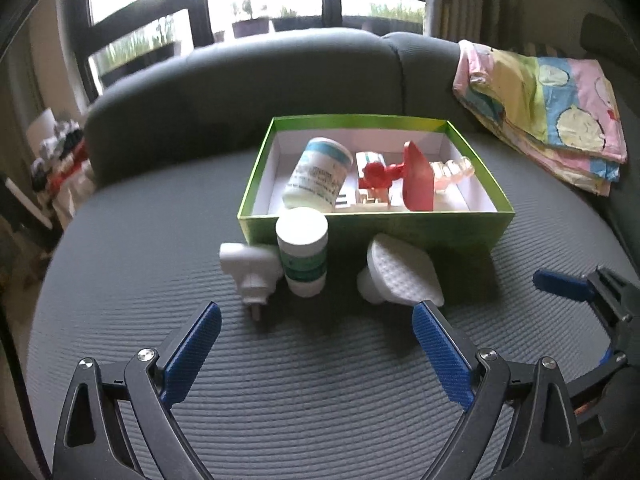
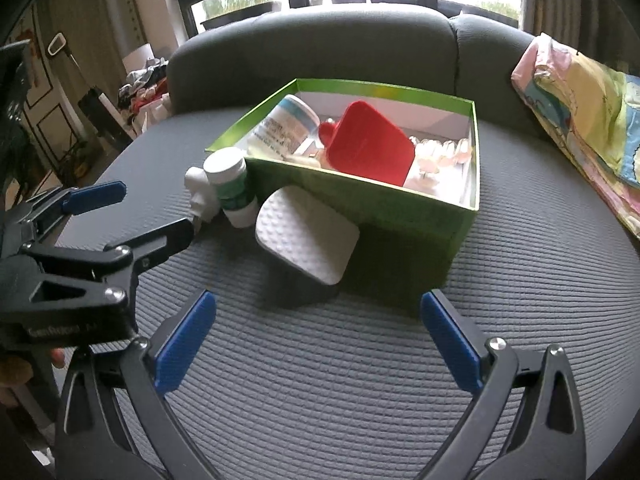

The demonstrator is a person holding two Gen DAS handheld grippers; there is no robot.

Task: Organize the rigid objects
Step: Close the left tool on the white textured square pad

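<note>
We were mid-sort: three items were not yet boxed, and both grippers hovered low over the grey seat cushion (image 1: 120, 280) with nothing held. Left gripper (image 1: 316, 320) had its jaws spread wide and empty, pointed at the gap between the small bottle and the white pad piece. Right gripper (image 2: 318, 312) was likewise wide open and empty, aimed at the white pad piece.

Outside the green box (image 1: 400, 232), against its near wall: a small white bottle with green label (image 1: 304, 256), standing a bit tilted; a white plug-like piece (image 1: 250, 276) touching its left side; a white textured pad piece (image 1: 400, 276) lying on its side, just beside the box.

Inside the box: a larger white jar with teal band (image 1: 320, 176) lying tilted, a red paddle-shaped piece (image 1: 418, 180), a red knobby part (image 1: 376, 174), a clear tooth-like tray (image 1: 452, 172) at the far right, and small white cartons we couldn't identify.

Our guess for the next move: ease one gripper forward around the nearest loose piece, pinch its rigid body, then lift clear over the box wall.
</note>
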